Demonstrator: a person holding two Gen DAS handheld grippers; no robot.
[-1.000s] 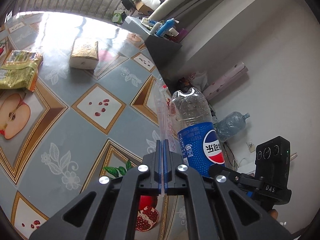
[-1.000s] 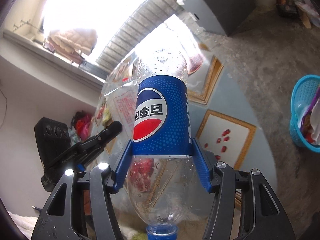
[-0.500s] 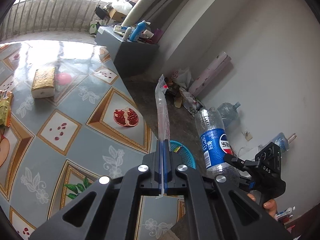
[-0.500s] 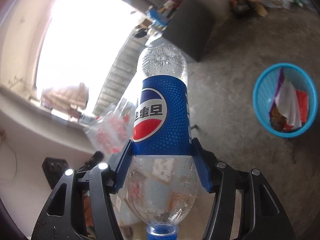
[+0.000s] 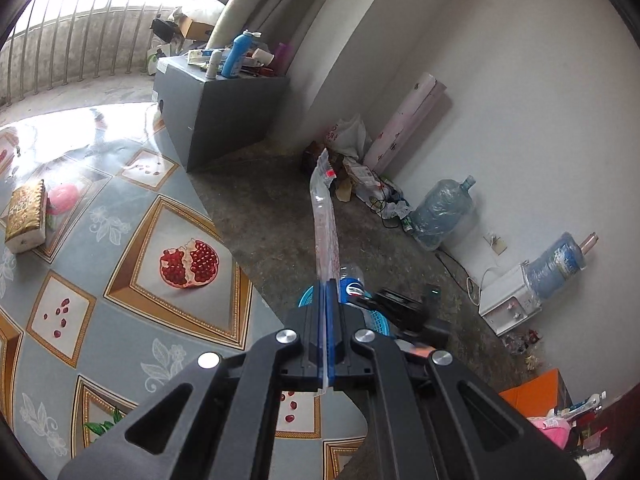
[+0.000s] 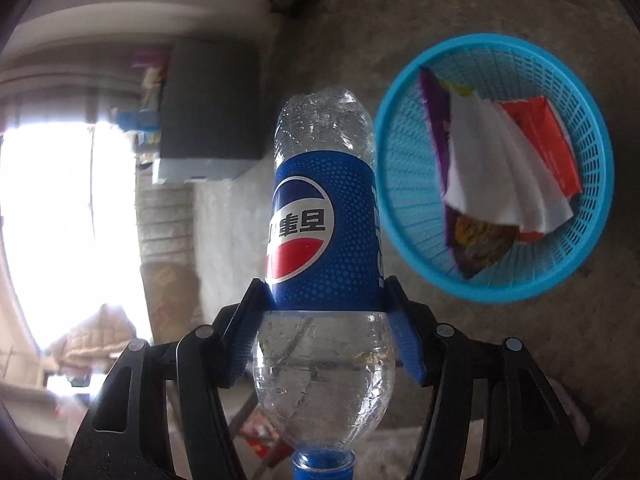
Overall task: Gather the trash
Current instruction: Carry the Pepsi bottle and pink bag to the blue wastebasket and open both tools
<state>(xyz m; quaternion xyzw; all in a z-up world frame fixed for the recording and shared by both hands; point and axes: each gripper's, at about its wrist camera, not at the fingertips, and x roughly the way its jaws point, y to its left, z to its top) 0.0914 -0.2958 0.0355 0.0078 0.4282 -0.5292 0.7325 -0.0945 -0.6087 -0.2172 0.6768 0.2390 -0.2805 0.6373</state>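
Left gripper [image 5: 326, 304]: jaws pressed together on a thin clear plastic wrapper [image 5: 325, 216], which stands up edge-on from between the blue pads [image 5: 330, 332] and bears a small red mark near its top.
Right gripper [image 6: 326, 320]: closed around an empty Pepsi bottle [image 6: 324, 236], the blue pads [image 6: 404, 344] clamping it at the lower edge of the blue label; the blue cap points toward the camera and the crumpled base points away.
Bottle position: held in the air above the concrete floor [image 6: 400, 8], just left of the basket in the right wrist view; in the left wrist view it shows just beyond the left gripper's tips.
Blue basket [image 6: 592, 184]: round plastic mesh, standing on the concrete floor; contains a white wrapper [image 6: 500, 168], a red packet [image 6: 544, 136] and a purple snack bag [image 6: 436, 128].
Patterned mat [image 5: 120, 264]: grey with fruit pictures, left of the concrete; a yellow-topped pack [image 5: 26, 216] lies on it.
Background: a grey cabinet [image 5: 216, 112] loaded with bottles, and two water jugs [image 5: 440, 212] by the white wall.
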